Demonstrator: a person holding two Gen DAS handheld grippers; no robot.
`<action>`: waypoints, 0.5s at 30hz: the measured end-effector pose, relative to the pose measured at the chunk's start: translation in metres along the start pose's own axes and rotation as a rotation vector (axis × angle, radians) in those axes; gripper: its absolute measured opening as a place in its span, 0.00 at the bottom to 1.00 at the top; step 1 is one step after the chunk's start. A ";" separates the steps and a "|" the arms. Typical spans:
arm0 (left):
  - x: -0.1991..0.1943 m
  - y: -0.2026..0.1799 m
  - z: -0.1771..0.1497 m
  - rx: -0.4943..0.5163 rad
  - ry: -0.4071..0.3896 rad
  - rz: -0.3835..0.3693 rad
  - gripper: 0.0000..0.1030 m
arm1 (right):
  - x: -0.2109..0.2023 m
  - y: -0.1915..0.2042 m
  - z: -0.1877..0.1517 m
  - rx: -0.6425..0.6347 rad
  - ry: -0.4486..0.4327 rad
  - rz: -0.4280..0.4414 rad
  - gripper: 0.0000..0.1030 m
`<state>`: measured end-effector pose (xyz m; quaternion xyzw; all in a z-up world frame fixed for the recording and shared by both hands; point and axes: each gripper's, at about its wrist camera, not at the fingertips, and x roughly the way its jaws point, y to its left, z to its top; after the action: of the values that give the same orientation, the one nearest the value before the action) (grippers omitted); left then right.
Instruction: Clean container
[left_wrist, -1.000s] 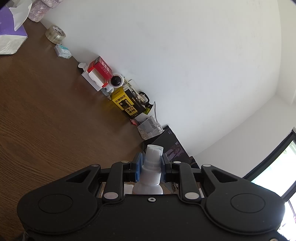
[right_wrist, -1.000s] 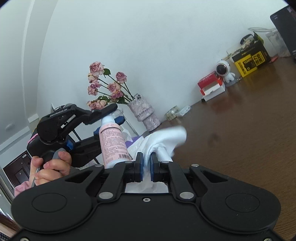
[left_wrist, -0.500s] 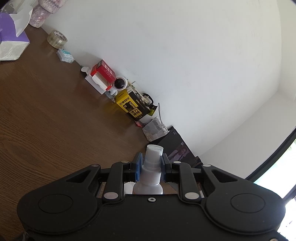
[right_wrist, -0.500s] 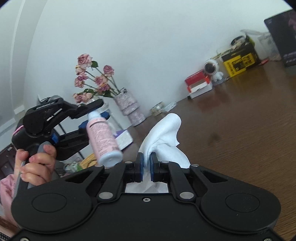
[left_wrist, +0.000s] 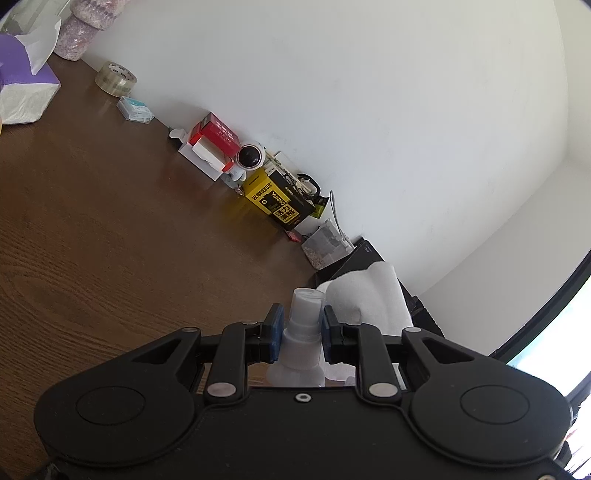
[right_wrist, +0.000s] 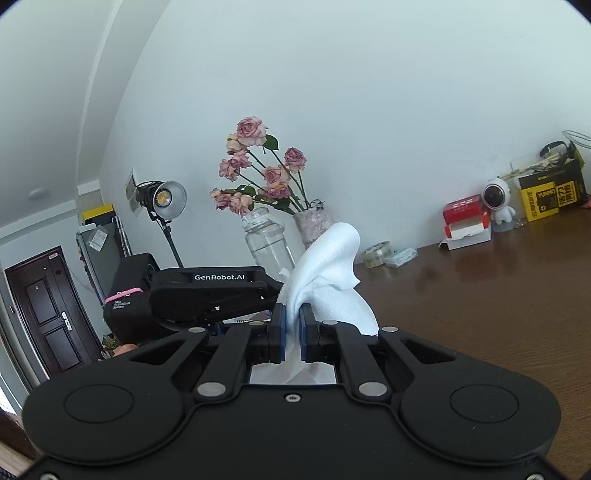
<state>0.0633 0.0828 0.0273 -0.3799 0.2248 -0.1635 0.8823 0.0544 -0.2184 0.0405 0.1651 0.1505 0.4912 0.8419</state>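
My left gripper (left_wrist: 300, 325) is shut on the neck of a small white spray bottle (left_wrist: 301, 332), held above the brown wooden table (left_wrist: 110, 240); its nozzle points forward. A white cloth (left_wrist: 373, 295) rises just right of the nozzle. In the right wrist view my right gripper (right_wrist: 291, 328) is shut on that white cloth (right_wrist: 328, 269), which stands up in a folded peak. The left gripper's black body (right_wrist: 210, 291) lies directly left of the cloth. The bottle is hidden in this view.
Along the wall stand a tape roll (left_wrist: 115, 78), a red-and-white box (left_wrist: 212, 146), a small astronaut figure (left_wrist: 249, 158), a yellow-black box (left_wrist: 280, 203) and a black box (left_wrist: 354, 258). A vase of pink roses (right_wrist: 314, 221), a clear jar (right_wrist: 267, 240) and a tissue pack (left_wrist: 22, 85) sit further left.
The two grippers have closed in on each other: the cloth now shows beside the bottle's nozzle in the left view. The pink bottle body has gone from the right view.
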 end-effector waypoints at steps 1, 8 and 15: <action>0.000 0.000 0.000 0.000 -0.001 -0.001 0.20 | 0.001 -0.001 -0.001 0.004 0.006 -0.001 0.08; -0.001 0.004 0.003 -0.014 -0.006 -0.007 0.20 | -0.003 -0.014 -0.015 0.051 0.058 -0.041 0.08; -0.002 0.006 0.004 -0.019 -0.013 0.000 0.20 | -0.011 -0.027 -0.031 0.100 0.098 -0.083 0.08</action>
<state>0.0642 0.0903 0.0258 -0.3894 0.2204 -0.1589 0.8801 0.0574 -0.2371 0.0019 0.1763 0.2227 0.4554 0.8438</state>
